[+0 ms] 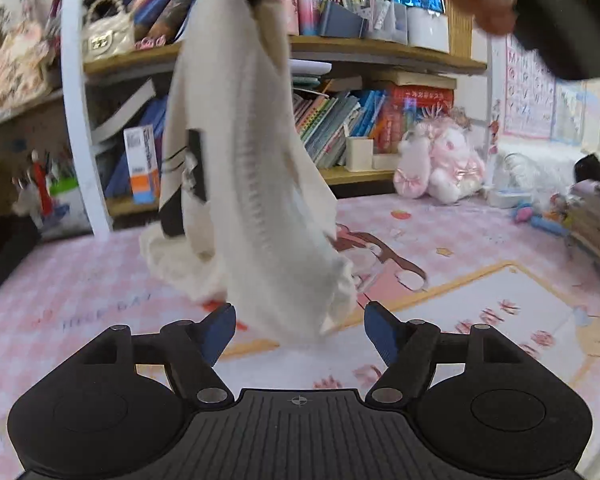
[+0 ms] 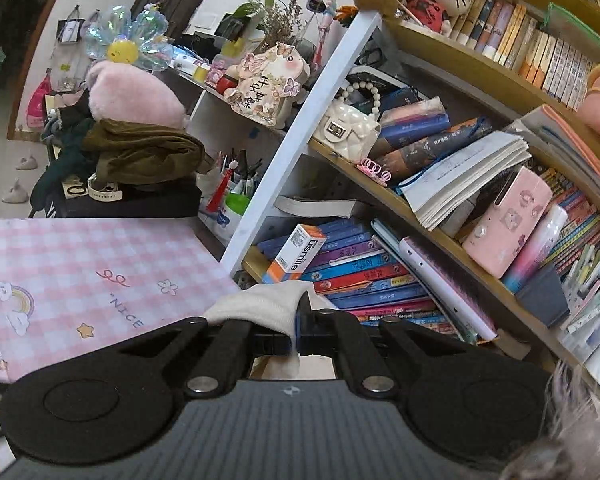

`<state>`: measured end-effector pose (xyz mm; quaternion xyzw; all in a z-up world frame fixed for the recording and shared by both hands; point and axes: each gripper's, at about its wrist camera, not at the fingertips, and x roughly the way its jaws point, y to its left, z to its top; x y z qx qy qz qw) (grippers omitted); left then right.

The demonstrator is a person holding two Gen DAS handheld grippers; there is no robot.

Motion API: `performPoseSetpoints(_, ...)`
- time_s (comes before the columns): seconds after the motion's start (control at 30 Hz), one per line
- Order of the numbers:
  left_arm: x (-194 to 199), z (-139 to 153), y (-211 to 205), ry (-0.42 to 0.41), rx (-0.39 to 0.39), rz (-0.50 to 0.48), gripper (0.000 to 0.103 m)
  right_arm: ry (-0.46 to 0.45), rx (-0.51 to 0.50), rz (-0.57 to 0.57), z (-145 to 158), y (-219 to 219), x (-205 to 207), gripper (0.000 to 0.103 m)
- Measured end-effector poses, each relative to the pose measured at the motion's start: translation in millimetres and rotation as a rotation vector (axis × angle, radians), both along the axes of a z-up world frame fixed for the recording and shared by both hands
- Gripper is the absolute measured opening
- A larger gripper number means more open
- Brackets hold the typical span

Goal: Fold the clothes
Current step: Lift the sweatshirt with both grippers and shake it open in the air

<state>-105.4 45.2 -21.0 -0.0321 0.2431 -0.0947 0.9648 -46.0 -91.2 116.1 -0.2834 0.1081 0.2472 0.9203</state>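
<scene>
Left gripper (image 1: 300,330): fingers spread wide, nothing between them, low over the pink checked table cover (image 1: 80,280). Cream knit garment (image 1: 252,184): hanging, lower edge touching the cover. Right gripper (image 2: 298,330): fingers clamped on the garment's cream fabric, before the bookshelf (image 2: 440,232).

We are noting a cream garment (image 1: 256,184) in soft ribbed knit cloth, looking matt and fuzzy at the hem. We are finding the left gripper (image 1: 300,330) in matt black plastic with smooth blue pads (image 1: 220,330) and bright metal pivots. The worktop (image 1: 480,320) is showing a smooth, faintly glossy printed mat. We are recording wooden shelves (image 2: 440,236).
</scene>
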Motion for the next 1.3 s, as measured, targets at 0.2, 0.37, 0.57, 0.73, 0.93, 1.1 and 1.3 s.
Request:
performPoseSetpoints(0.2,17.8,7.5,11.4,-0.047,-0.034,0.083,0.012,-0.001,-0.014,-0.09,-2.2,-7.5,-4.1,0.002)
performPoseSetpoints(0.37,14.2,47.6,23.7,-0.204,-0.049,0.136,0.01,0.01,0.053,-0.237,-3.5,-57.6,-12.8,0.002)
performPoseSetpoints(0.57,-38.0,180.0,43.6,-0.687,-0.031,0.151,0.009,-0.252,0.156,-0.253,47.9,-84.8,-82.5,0.002)
performPoseSetpoints(0.73,-84.7,267.9,42.2,-1.028,-0.055,0.095,0.009,-0.592,0.245,-0.193,127.7,-93.8,-157.9,0.002)
performPoseSetpoints(0.93,-73.4,293.1,43.5,-1.028,-0.119,0.01,0.009,-0.715,0.357,-0.101,180.0,-115.4,-198.0,0.002)
performPoseSetpoints(1.1,8.3,230.6,41.4,-0.643,-0.072,-0.003,0.01,-0.387,0.379,-0.133,146.2,-125.3,-129.3,0.002)
performPoseSetpoints(1.3,129.4,78.3,40.3,-0.007,0.038,0.018,0.011,0.208,0.275,-0.256,-5.0,-115.4,21.8,0.002)
